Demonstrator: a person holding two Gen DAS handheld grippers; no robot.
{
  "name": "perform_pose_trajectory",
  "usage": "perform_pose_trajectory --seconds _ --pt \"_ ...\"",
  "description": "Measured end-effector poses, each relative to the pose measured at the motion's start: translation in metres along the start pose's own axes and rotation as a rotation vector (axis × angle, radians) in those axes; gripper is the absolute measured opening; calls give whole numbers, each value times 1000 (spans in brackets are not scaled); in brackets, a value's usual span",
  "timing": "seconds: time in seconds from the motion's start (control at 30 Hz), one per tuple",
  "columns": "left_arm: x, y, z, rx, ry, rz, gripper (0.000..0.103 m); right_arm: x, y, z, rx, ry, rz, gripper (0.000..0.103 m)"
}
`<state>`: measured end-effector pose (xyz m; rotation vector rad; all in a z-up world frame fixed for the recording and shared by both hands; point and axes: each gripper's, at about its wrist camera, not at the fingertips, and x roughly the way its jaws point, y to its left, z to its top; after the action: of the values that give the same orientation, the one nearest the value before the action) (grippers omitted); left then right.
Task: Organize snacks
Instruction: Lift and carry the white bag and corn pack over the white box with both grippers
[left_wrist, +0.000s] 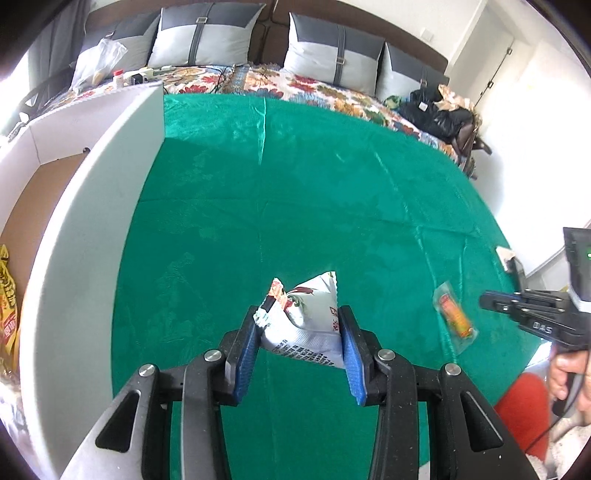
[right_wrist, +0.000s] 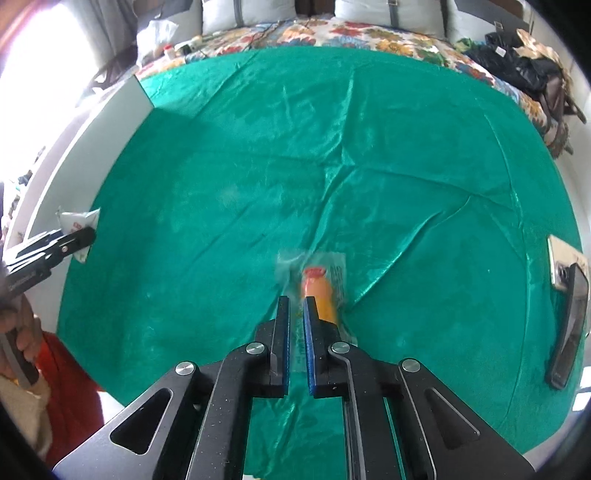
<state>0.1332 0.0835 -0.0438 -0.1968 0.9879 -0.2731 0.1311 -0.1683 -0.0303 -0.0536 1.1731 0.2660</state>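
My left gripper (left_wrist: 300, 315) is shut on a white printed snack packet (left_wrist: 306, 332), which hangs between its blue pads above the green cloth (left_wrist: 295, 184). The right wrist view shows the same packet (right_wrist: 79, 219) at the far left in that gripper (right_wrist: 83, 236). My right gripper (right_wrist: 296, 301) is shut on the clear wrapper edge of an orange sausage packet (right_wrist: 319, 291); the sausage lies just right of its fingers. In the left wrist view the sausage packet (left_wrist: 455, 315) dangles beside the right gripper (left_wrist: 485, 300).
A tall white box (left_wrist: 92, 221) stands at the left edge of the cloth, with a yellow snack bag (left_wrist: 7, 295) inside. A phone (right_wrist: 565, 314) lies at the right edge. Pillows (left_wrist: 207, 33) and a black bag (left_wrist: 436, 110) sit beyond on the floral sheet.
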Motion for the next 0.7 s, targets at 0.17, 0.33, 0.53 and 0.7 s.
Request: perform_pose_trajectory --seconds 0.17,0.33,0.53,0.7 --pt "-25 6 -5 -2 -21 -10 41 17 -7 11 60 29 28 36" --pt "-35 9 -18 -7 -21 -22 41 51 14 11 -49 139 -7 59" --pt "-34 6 -28 -17 -2 -36 41 70 25 5 -74 145 -62 28" --pt "-50 8 -27 -33 -34 -62 41 43 1 2 68 64 39 27"
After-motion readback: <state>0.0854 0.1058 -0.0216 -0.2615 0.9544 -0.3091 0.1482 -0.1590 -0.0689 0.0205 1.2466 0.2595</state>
